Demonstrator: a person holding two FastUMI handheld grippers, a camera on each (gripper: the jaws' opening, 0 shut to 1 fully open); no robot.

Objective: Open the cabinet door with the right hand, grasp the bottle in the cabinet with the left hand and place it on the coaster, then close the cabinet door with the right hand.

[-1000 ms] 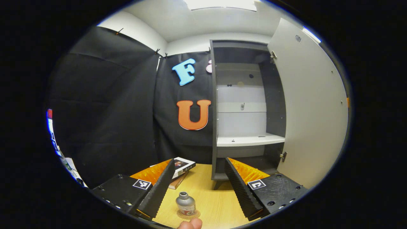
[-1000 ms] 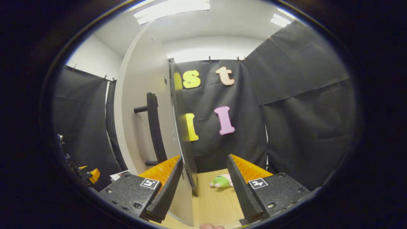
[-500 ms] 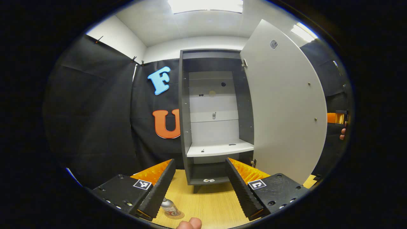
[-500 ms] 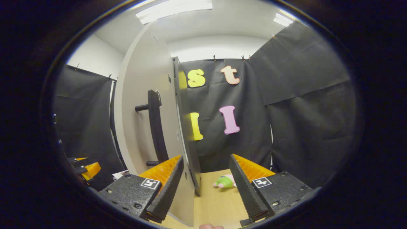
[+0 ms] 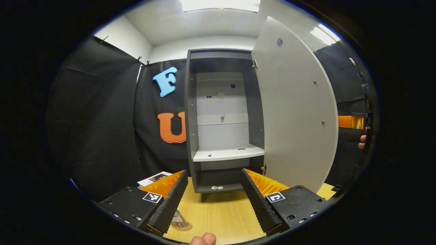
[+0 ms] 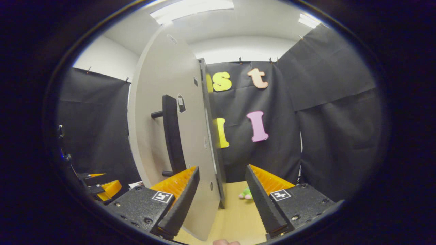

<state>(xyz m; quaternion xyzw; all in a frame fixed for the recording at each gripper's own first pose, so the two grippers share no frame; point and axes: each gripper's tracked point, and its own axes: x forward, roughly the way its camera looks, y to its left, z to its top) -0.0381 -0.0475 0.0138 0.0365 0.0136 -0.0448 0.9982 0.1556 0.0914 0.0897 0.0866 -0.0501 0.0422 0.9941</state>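
Since a second ago you are swinging your left gripper (image 5: 211, 199) rightward, so the cabinet (image 5: 223, 119) is now sitting near the middle of the left gripper view, while the bottle (image 5: 177, 217) is slipping to the lower left, partly behind that gripper's left finger. In the right gripper view the cabinet door (image 6: 170, 129) is looming closer than before.

You are facing the cabinet with its door (image 5: 294, 115) standing wide open on the right, its white shelf (image 5: 227, 154) bare apart from a few small marks. The wooden bench (image 5: 221, 217) is carrying everything. Your right gripper (image 6: 221, 200) is hanging just beside the door's free edge, with the dark bar handle (image 6: 172, 136) to the left of its jaws; those jaws are spread wide and gripping nothing (the door edge is running up between them, but whether it touches them you cannot tell). Your left gripper's jaws are likewise released, holding nothing.

The bottle is standing on the round coaster (image 5: 184, 225) on the bench, in front of the cabinet and to its left. A book (image 5: 153, 178) is lying farther back on the left. A small green plush toy (image 6: 246, 194) is resting on the bench beyond the door.
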